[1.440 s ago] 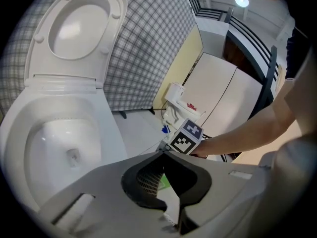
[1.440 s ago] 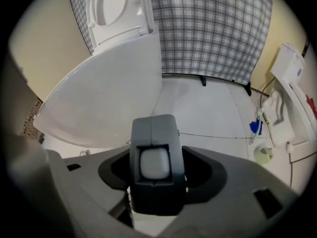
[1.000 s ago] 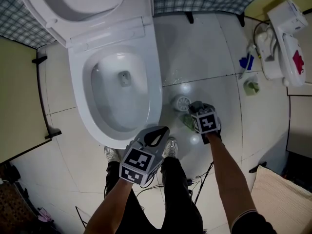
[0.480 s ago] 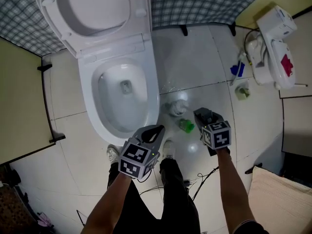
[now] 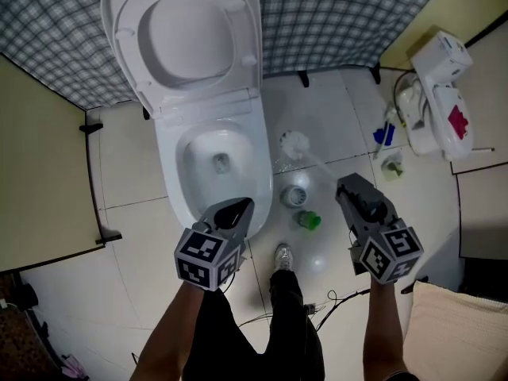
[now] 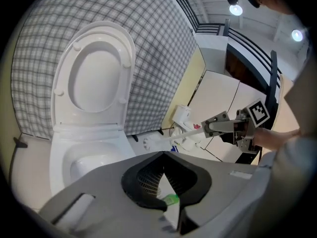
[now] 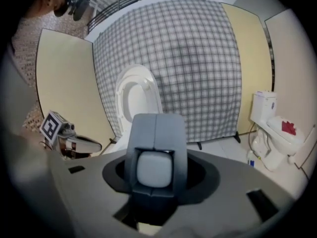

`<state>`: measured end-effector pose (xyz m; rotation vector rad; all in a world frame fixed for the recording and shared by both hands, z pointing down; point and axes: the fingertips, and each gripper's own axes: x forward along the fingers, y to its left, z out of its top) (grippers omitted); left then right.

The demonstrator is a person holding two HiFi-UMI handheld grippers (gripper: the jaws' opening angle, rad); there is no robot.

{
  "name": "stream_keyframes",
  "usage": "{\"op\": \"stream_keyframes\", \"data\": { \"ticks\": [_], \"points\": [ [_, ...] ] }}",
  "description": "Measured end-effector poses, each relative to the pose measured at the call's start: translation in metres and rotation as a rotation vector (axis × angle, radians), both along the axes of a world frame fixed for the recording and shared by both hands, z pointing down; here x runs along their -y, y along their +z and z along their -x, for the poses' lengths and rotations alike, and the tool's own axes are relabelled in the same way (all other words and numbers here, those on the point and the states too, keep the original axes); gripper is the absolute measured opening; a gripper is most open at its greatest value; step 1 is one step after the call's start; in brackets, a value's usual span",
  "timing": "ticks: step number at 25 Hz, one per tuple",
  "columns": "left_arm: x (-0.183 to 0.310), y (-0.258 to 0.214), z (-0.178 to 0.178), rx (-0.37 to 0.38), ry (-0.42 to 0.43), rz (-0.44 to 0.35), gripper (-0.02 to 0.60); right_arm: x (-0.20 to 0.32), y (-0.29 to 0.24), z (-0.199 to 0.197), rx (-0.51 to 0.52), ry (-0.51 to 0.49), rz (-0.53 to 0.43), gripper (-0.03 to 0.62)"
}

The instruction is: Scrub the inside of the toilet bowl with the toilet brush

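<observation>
Tiled floor (image 5: 333, 109) left of the right gripper (image 5: 347, 187) holds a round grey brush holder (image 5: 295, 196). That gripper's jaws, just closing, grasp the white toilet brush (image 5: 294, 143), bristles ahead, outside the white toilet bowl (image 5: 168, 181); the left gripper (image 5: 236, 210), clenched empty, alone views its handle.

Your head view looks steeply down from well above onto the toilet (image 5: 168, 189) and the floor tiles (image 5: 333, 109). Your left gripper view sits low, near the bowl's front edge, and faces the raised lid (image 6: 94, 76) and the checked wall (image 6: 153, 58). Your right gripper view faces the same wall from farther back, beside the toilet. All three views share the lid.
</observation>
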<state>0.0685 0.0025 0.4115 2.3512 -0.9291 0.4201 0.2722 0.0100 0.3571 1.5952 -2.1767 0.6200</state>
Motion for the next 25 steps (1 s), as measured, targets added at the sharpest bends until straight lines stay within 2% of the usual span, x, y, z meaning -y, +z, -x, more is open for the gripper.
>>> {"op": "stream_keyframes", "data": {
  "ticks": [2,5,8,13,18,25],
  "points": [
    [0.000,-0.003,0.018,0.002,-0.025,0.001,0.009,0.003,-0.021,0.025,0.036,-0.036,-0.043,0.187],
    [-0.004,-0.001,0.046,0.012,-0.073,0.015,0.009,0.009,-0.026,0.069,0.081,-0.110,-0.054,0.187],
    [-0.005,0.006,0.074,0.025,-0.133,0.037,0.009,0.014,-0.004,0.112,0.122,-0.169,-0.015,0.187],
    [-0.001,0.022,0.111,0.005,-0.217,0.071,0.009,0.019,0.050,0.173,0.165,-0.220,0.070,0.186],
    [-0.002,0.040,0.128,-0.003,-0.256,0.097,0.009,0.038,0.106,0.204,0.162,-0.214,0.137,0.186],
    [0.014,0.060,0.139,0.016,-0.258,0.131,0.009,0.090,0.164,0.236,0.138,-0.185,0.186,0.187]
  ]
}}
